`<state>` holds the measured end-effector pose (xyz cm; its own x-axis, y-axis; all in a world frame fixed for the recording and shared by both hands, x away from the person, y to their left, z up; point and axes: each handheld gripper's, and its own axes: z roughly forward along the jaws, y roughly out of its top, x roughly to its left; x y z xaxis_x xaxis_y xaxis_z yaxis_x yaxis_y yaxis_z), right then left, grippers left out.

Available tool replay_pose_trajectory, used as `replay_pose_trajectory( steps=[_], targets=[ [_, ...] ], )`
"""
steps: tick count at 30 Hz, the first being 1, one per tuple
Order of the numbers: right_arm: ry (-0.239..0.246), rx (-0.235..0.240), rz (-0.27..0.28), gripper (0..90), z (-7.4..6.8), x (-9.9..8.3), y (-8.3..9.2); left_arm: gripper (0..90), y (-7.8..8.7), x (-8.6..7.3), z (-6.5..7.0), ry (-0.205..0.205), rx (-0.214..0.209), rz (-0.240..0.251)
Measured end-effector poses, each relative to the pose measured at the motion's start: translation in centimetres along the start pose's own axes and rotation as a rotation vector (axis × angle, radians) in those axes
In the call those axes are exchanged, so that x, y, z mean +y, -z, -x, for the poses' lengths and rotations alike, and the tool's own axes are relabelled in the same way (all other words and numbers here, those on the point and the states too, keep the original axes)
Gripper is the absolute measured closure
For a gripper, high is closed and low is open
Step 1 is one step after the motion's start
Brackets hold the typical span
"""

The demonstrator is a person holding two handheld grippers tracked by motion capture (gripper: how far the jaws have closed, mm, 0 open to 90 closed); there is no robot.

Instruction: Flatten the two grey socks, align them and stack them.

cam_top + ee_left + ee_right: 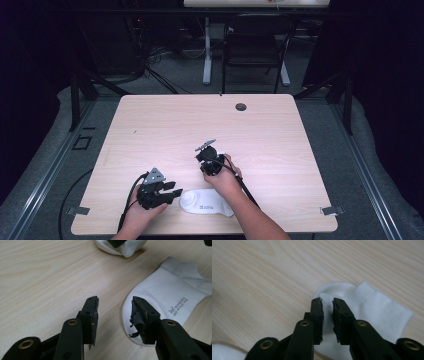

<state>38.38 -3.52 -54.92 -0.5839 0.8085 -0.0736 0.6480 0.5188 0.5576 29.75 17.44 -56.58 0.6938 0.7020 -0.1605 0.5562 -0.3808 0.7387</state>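
Right gripper view: the right gripper (327,302) is seen clenched on the edge of a white sock (367,307). A second sock (206,202) is laid flat at the near table (280,130) edge. The left gripper (115,308) is held released, just left of that sock's toe.

Dark rm, black chair (252,47), grey carpet (325,130)

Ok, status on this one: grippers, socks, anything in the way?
Left gripper open, at the printed sock toe. Right gripper pinched on a fold of the second sock. Nothing in the way.
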Motion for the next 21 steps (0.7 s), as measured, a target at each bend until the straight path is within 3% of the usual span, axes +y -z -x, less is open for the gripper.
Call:
replay_pose_trajectory(
  steps=[7, 13, 19, 21],
  targets=[
    [-0.026, 0.007, 0.014, 87.8, 0.3, -0.4, 0.4, 57.1, -0.1, 0.0, -0.1, 0.004, 0.003, 0.000],
    [-0.113, 0.076, 0.082, 88.5, 0.9, -1.0, 1.2, 56.7, -0.1, 0.1, -0.5, 0.027, 0.010, 0.009],
    [-0.116, 0.106, 0.134, 88.6, 1.6, -1.5, 2.7, 57.1, -1.0, 1.6, -0.9, 0.081, 0.005, 0.031],
    [-0.131, 0.126, 0.153, 88.6, 1.9, -1.6, 3.1, 59.7, -1.5, 2.5, -1.0, 0.060, 0.014, 0.033]
  ],
)
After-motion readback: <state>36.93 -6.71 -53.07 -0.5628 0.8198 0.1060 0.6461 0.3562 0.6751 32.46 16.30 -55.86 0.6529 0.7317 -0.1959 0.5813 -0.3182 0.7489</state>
